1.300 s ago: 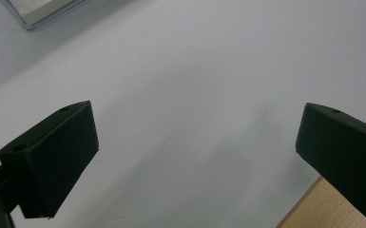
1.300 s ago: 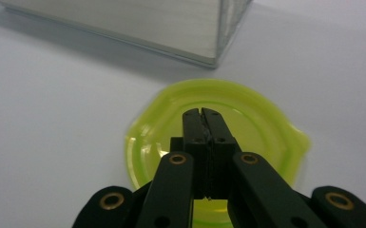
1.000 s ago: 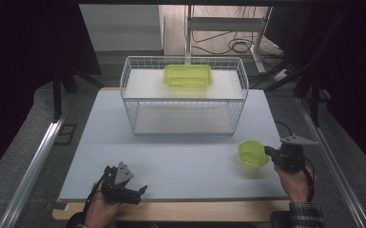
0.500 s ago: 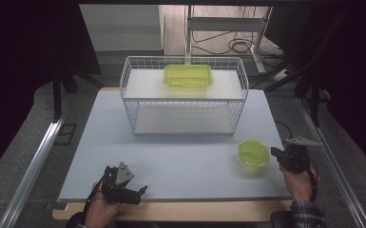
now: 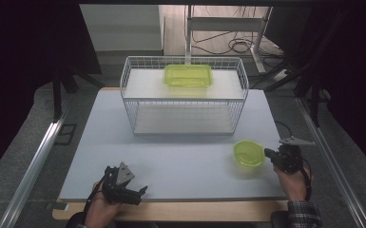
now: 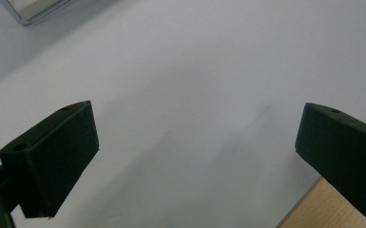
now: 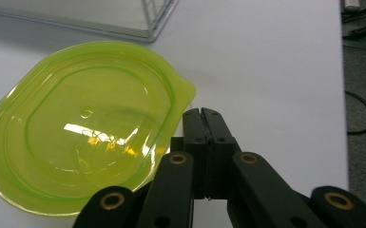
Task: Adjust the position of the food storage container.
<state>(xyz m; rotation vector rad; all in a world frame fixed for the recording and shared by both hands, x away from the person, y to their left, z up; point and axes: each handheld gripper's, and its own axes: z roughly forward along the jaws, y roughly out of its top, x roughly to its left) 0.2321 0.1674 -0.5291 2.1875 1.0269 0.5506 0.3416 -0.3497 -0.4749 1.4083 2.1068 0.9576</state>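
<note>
The left tongs (image 5: 140, 192) rest low at the near left corner of the white worktop (image 5: 180, 156), jaws spread wide with nothing but bare surface between them in the left gripper view. They lie well apart from everything else, likely parked there so as not to get in the way.

Toward the back, in the middle, a white wire rack (image 5: 185, 97) stands on the worktop, and a yellow-green rectangular container (image 5: 188, 75) sits on its upper shelf.

Further right, nearer the person, a round yellow-green bowl (image 5: 248, 153) rests on the worktop, open side up, with a small tab on its rim pointing toward the right hand. The right tongs (image 5: 269, 153) are pressed together just beside that rim; in the right gripper view (image 7: 203, 114) the closed tips sit next to the tab. Whether they touch it is hard to judge. The tab looks like the natural place to grip, which would explain this approach.
</note>
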